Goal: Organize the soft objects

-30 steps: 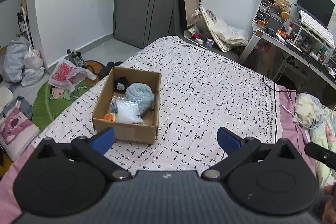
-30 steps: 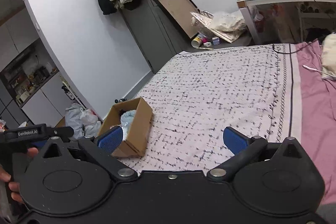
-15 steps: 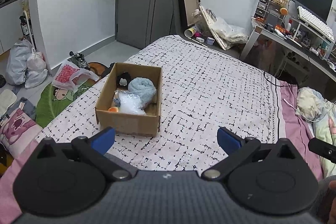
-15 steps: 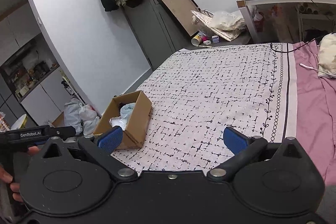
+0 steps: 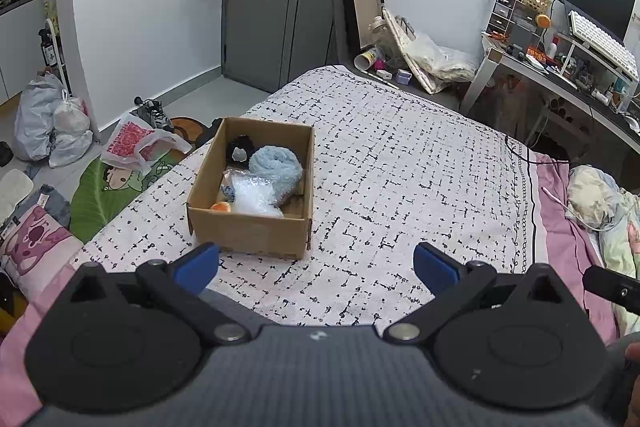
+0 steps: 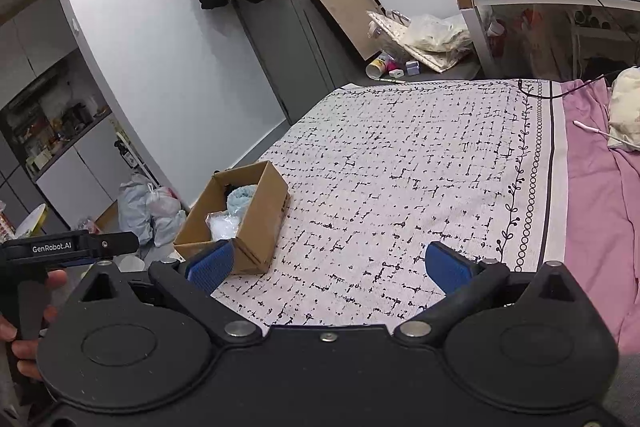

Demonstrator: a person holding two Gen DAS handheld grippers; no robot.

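A cardboard box [image 5: 250,231] stands on the patterned bedspread [image 5: 400,179] near the bed's left edge. In it lie a rolled light blue towel [image 5: 275,163], a clear plastic bag [image 5: 254,197], a black plush [image 5: 239,148] and a small orange item [image 5: 221,207]. My left gripper [image 5: 316,265] is open and empty, held above the bed just short of the box. My right gripper [image 6: 328,267] is open and empty, to the right of the box [image 6: 256,227], which shows at its lower left.
A desk [image 5: 560,79] with monitor and keyboard stands at the right. A pink sheet [image 6: 596,187] and bedding [image 5: 600,195] lie on the bed's right side. Plastic bags [image 5: 52,123] and a mat [image 5: 116,187] lie on the floor at the left. A grey door [image 5: 276,7] is behind.
Both grippers have drawn back and risen a little, so the box looks farther away and more of the bed shows. The jaws have stayed open.
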